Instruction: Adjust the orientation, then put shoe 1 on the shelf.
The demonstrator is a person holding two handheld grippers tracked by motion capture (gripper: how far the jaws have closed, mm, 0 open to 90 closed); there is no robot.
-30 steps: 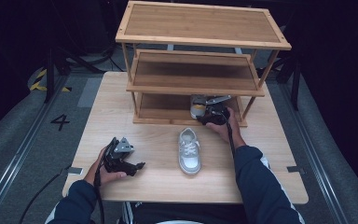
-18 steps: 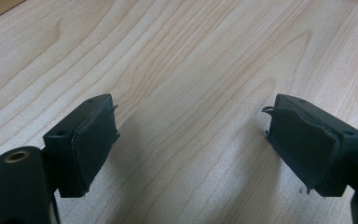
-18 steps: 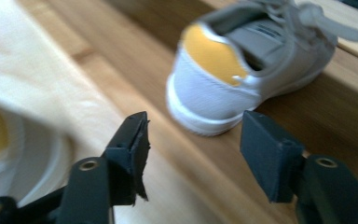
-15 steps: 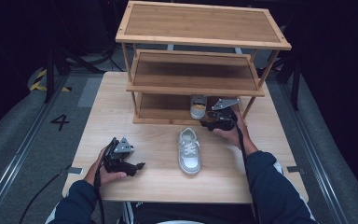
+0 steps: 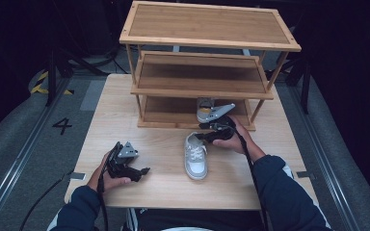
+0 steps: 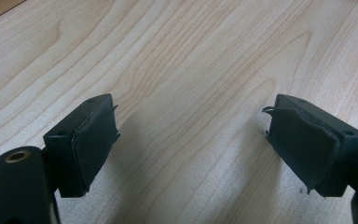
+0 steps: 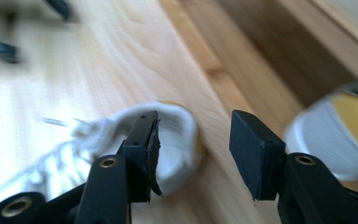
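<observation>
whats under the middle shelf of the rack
One small shoe stands on the bottom board of the wooden rack, near its right side. The middle shelf covers its far end, and the right hand-held gripper crosses in front.

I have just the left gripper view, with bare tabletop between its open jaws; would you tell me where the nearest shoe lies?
Observer: A white shoe lies on the table to the right of your left gripper, toe toward the person.
Operator: Thank you. What is the right gripper doing near it?
Observer: The right gripper is at that shoe's heel, in front of the wooden rack. Its jaws have just been closing, but they stand apart and grip nothing yet.
</observation>
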